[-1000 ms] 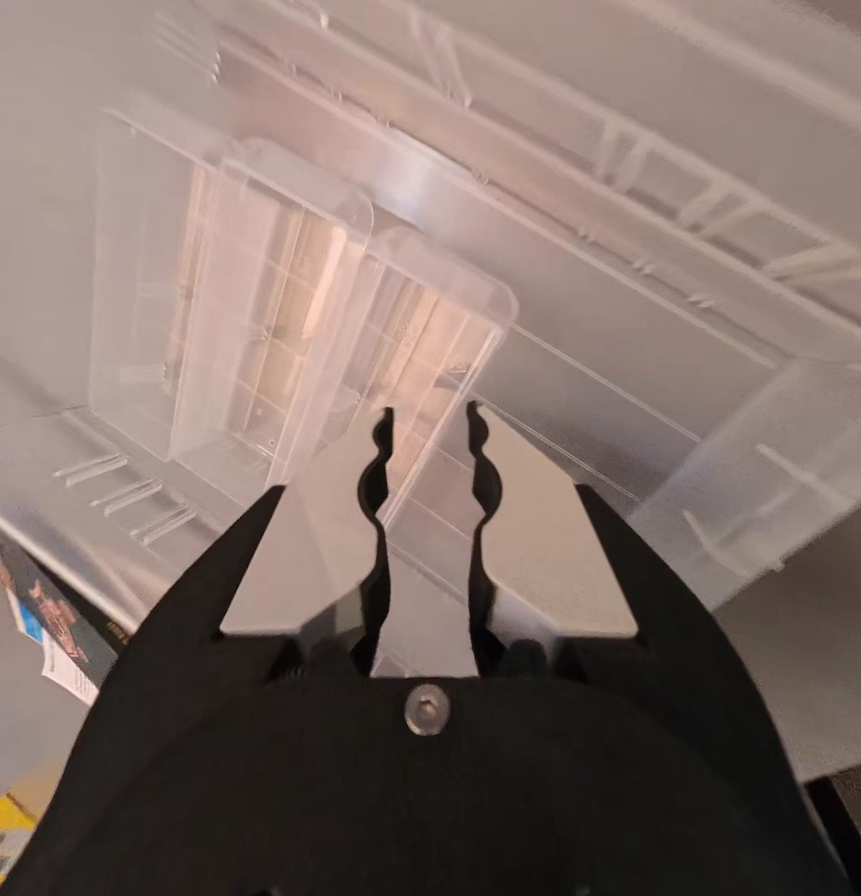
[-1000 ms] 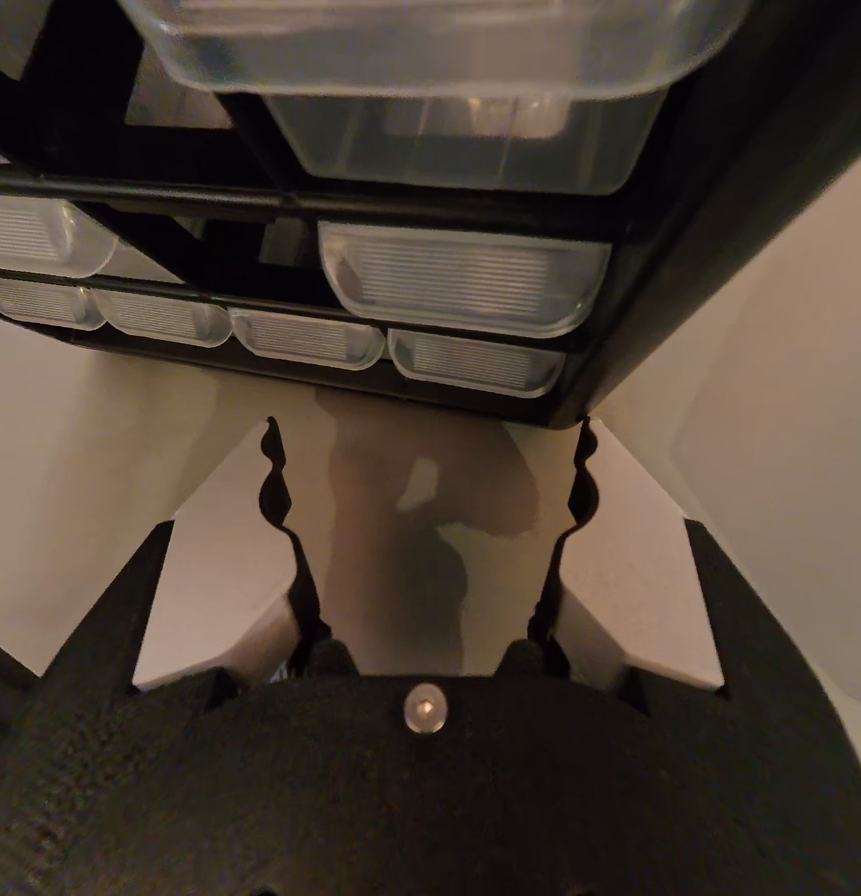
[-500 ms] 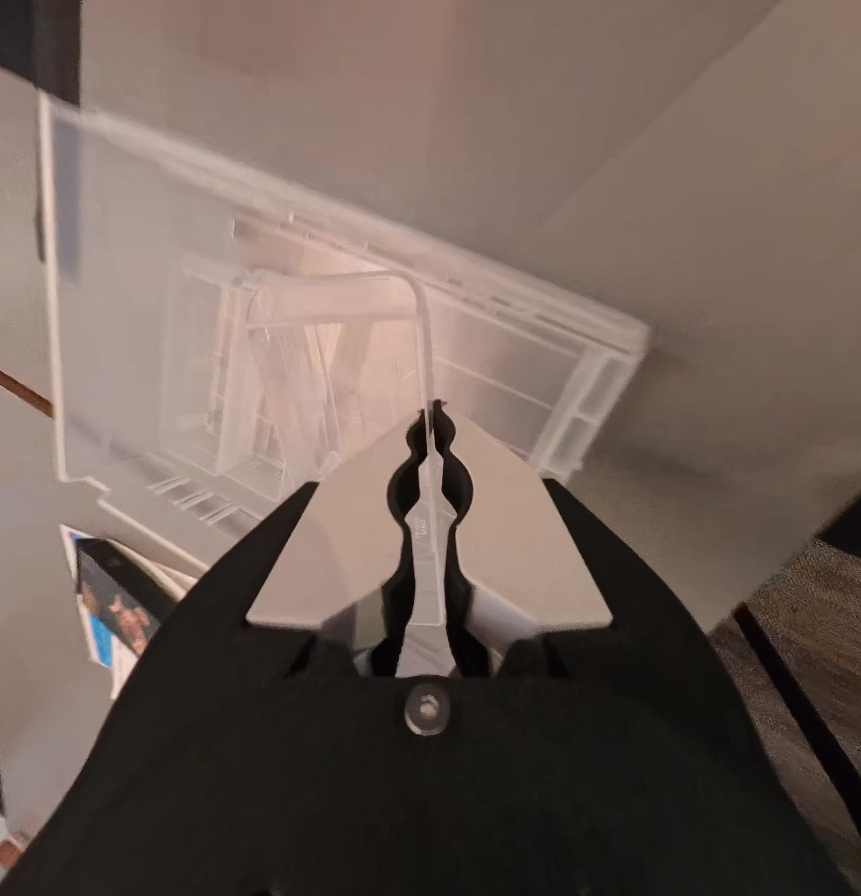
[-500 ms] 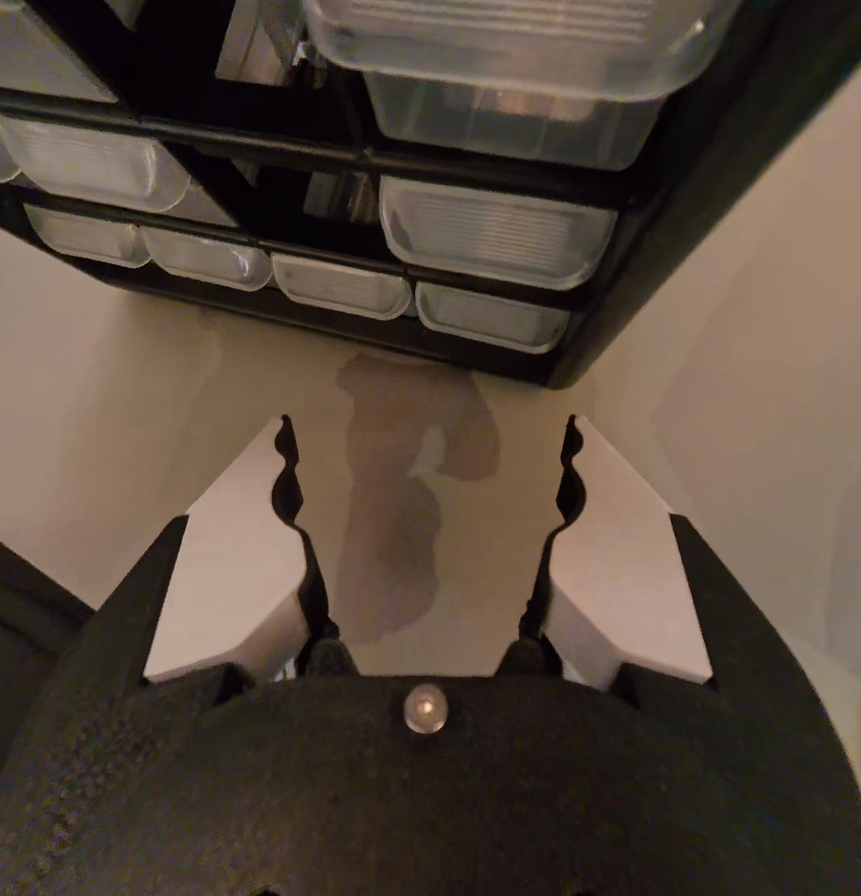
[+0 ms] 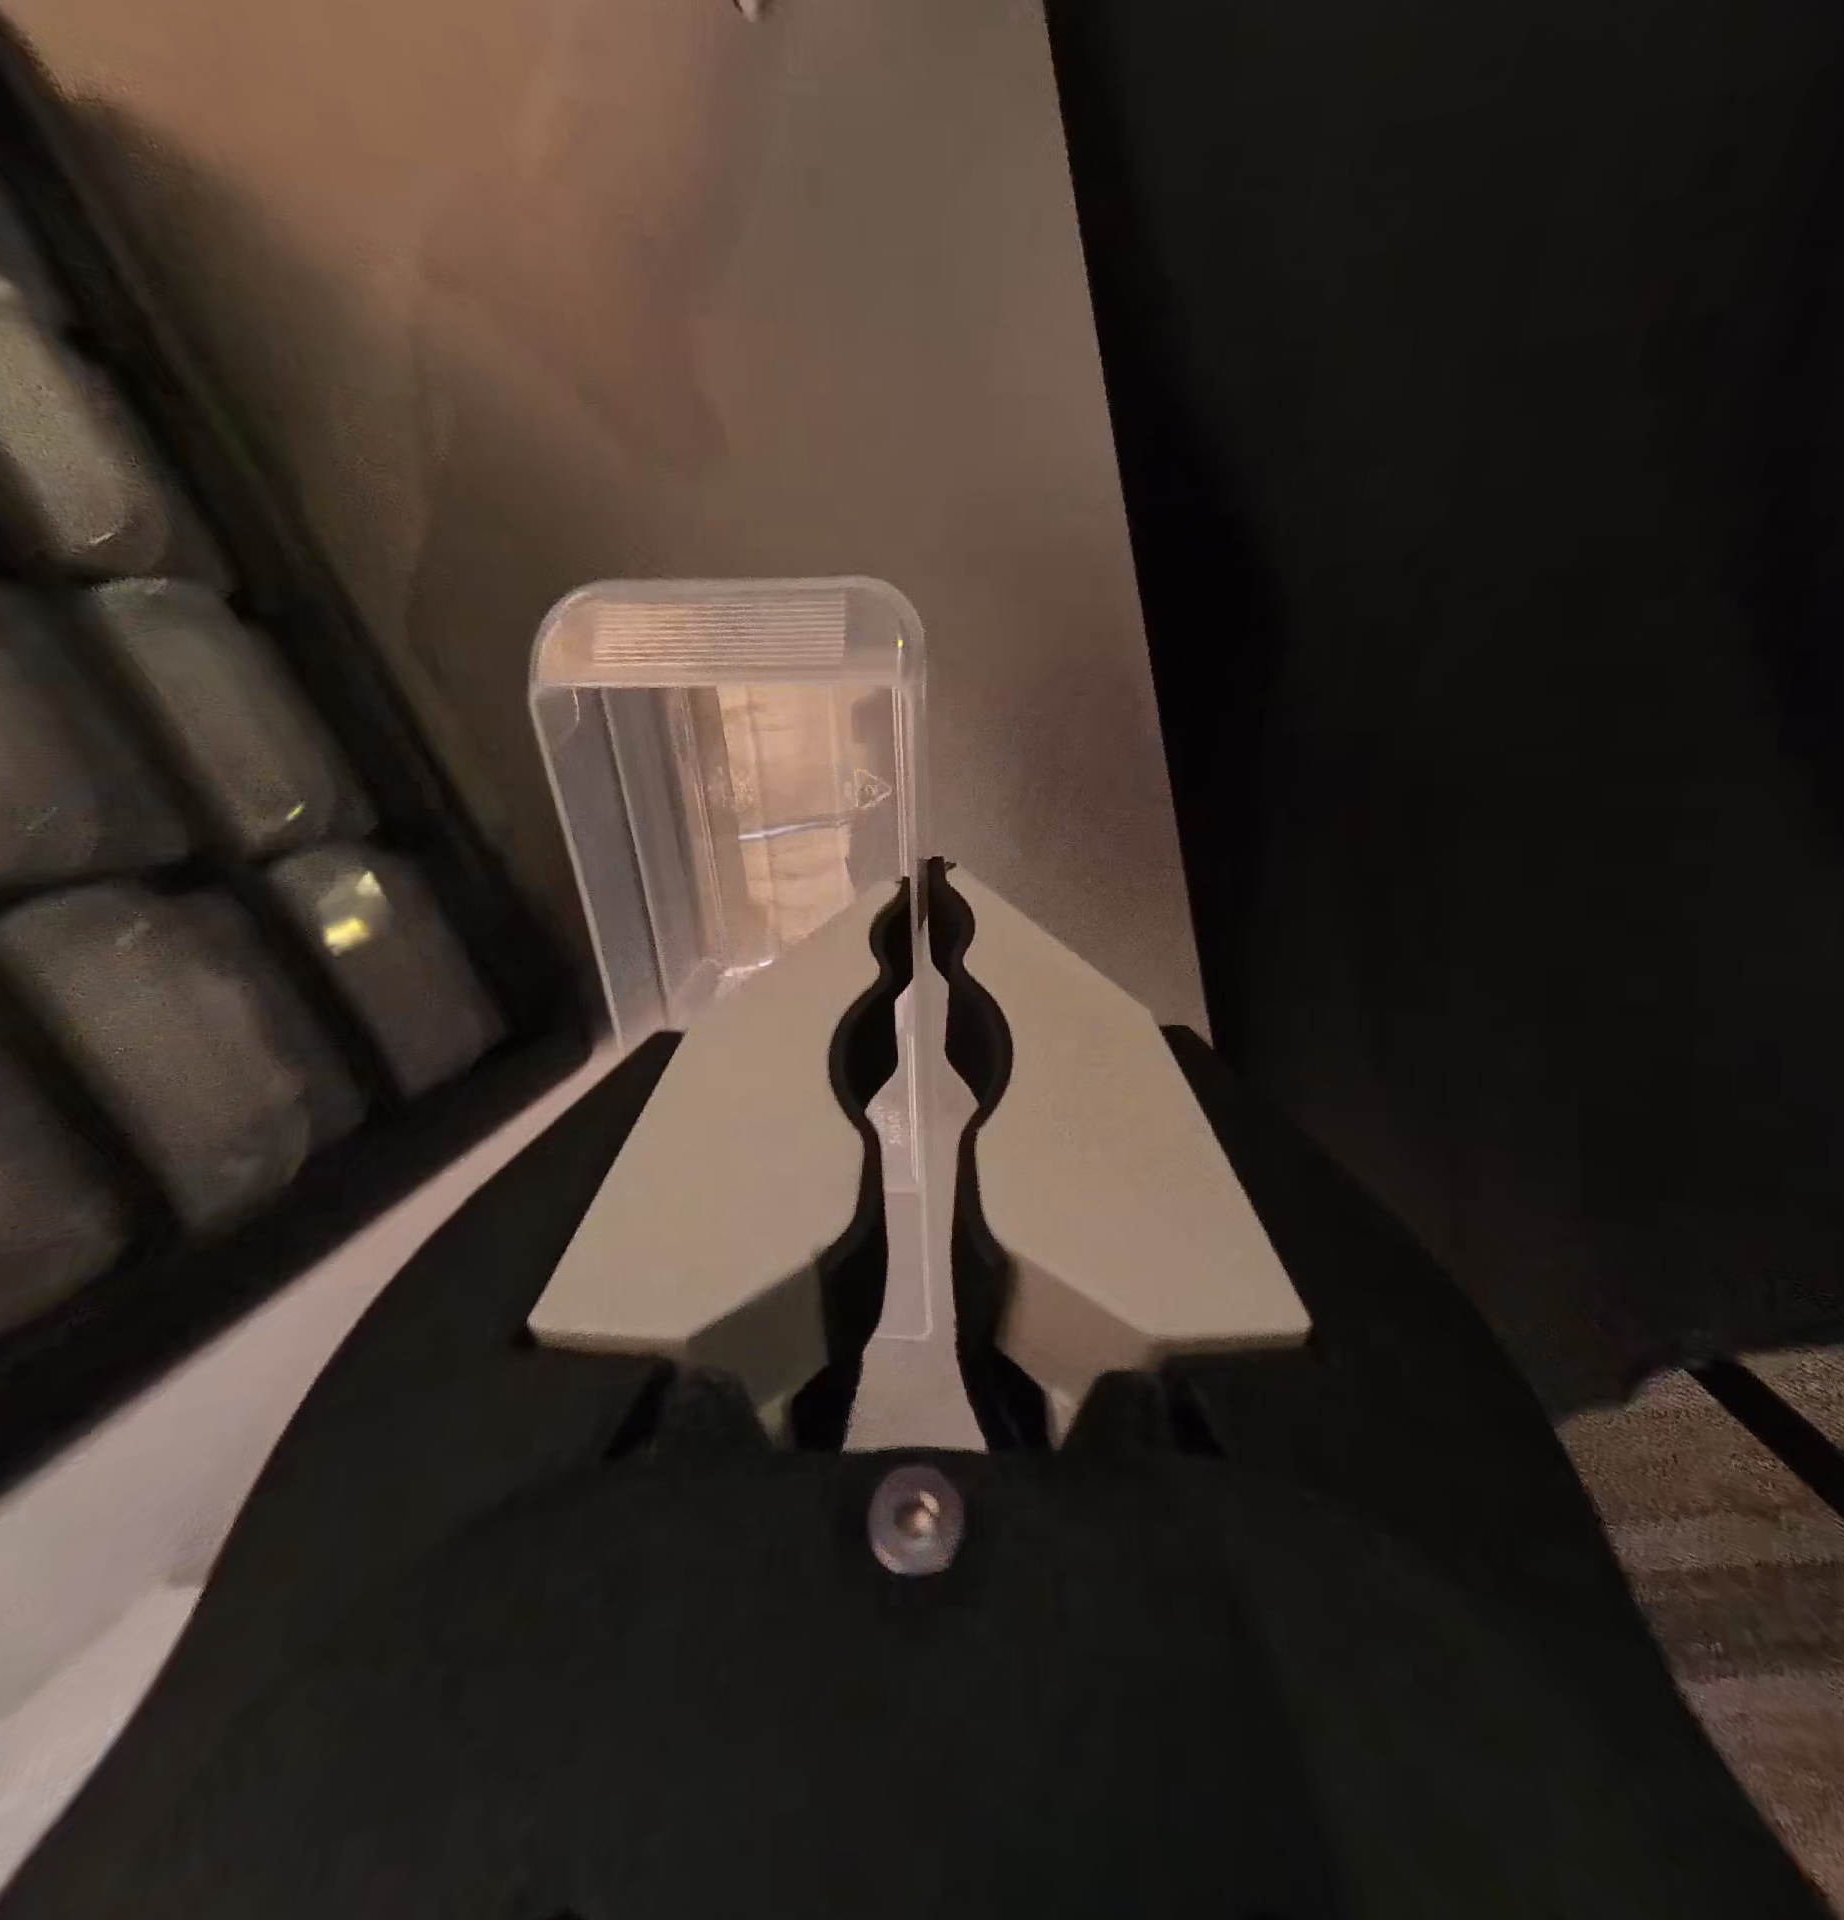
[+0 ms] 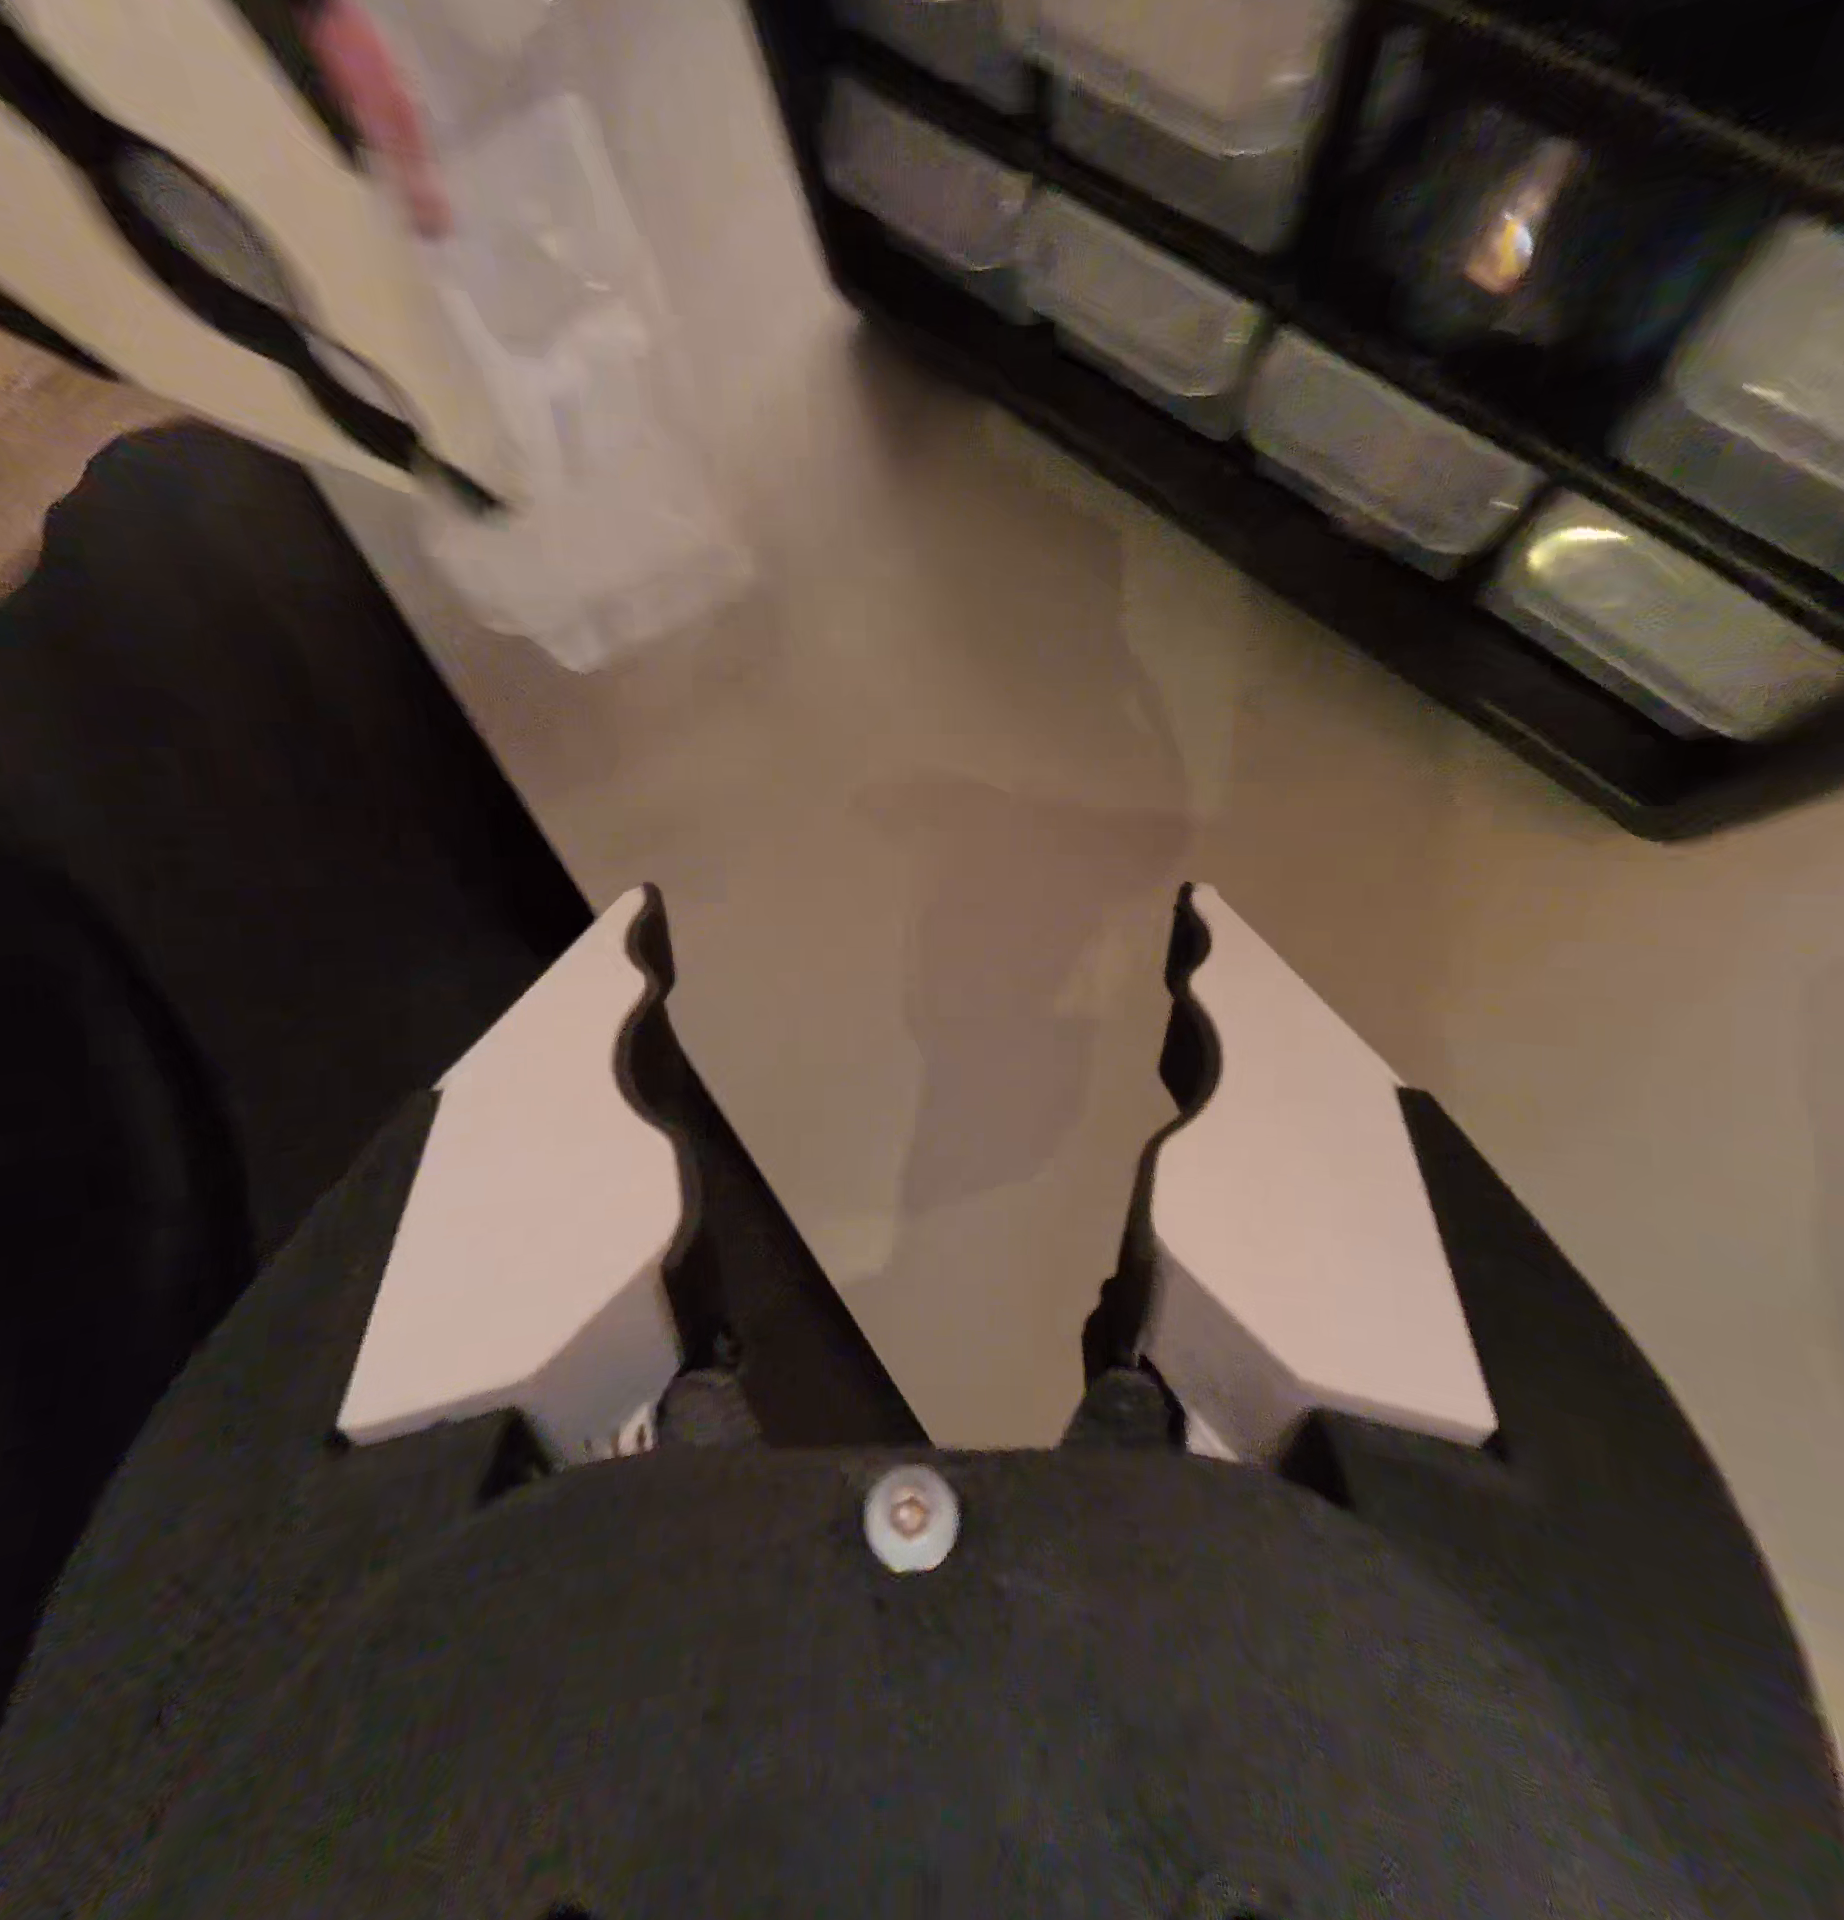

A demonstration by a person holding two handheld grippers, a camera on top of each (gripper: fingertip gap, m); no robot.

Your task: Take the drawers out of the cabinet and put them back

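My left gripper [image 5: 920, 883] is shut on the thin side wall of a small clear plastic drawer [image 5: 731, 790] and holds it in front of me, handle end away. The black cabinet [image 5: 305, 644] with several clear drawers stands just to its left. In the right wrist view my right gripper [image 6: 913, 904] is open and empty above the beige table [image 6: 1001, 727]. The cabinet [image 6: 1157, 416] is at the upper right there, with one dark empty slot [image 6: 1489, 239]. The left gripper [image 6: 471, 499] with the blurred clear drawer [image 6: 575, 416] shows at the upper left.
The table's edge runs along a large dark shape [image 5: 1520, 623], which also shows in the right wrist view [image 6: 170, 831]. Patterned floor [image 5: 1728, 1558] lies beyond the edge. A faint stain [image 6: 1001, 1039] marks the table under my right gripper.
My left gripper closed on the drawer's wall, lifted it out of a large clear bin and swung it over beside the cabinet. My right gripper drew back from the cabinet, still open.
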